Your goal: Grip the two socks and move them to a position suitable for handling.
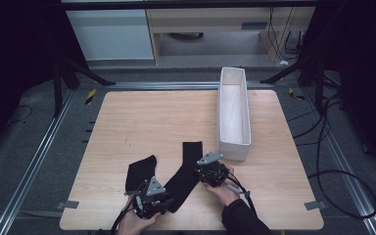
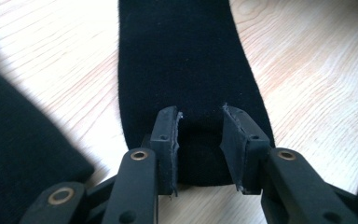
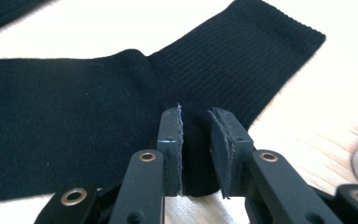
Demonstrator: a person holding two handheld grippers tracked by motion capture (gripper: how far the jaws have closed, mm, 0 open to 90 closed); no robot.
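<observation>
While both hands work near the front edge, the wooden table (image 1: 142, 117) carries every item in the high view. Largest upon it is a long white fabric bin (image 1: 234, 115), open-topped, lying lengthwise along the right half and reaching from the far edge toward the middle. Next in size is the longer black sock (image 1: 185, 169), stretched flat from just left of the bin's near end down toward the front edge; its ribbed cuff (image 3: 256, 51) is plain in the right gripper view. A shorter black sock (image 1: 139, 171) lies just to its left, apart from it at the far ends.

The right gripper (image 1: 210, 171), held in the person's right hand (image 1: 223, 192), sits at the right edge of the longer sock near its bend. Its jaws stand narrowly parted with a fold of the sock's edge between them; whether the pads press the cloth cannot be told.

The left gripper (image 1: 149, 196) rests at the near end of the shorter sock. Its jaws stand moderately open, straddling the sock's end (image 2: 200, 158) without closing on it.
</observation>
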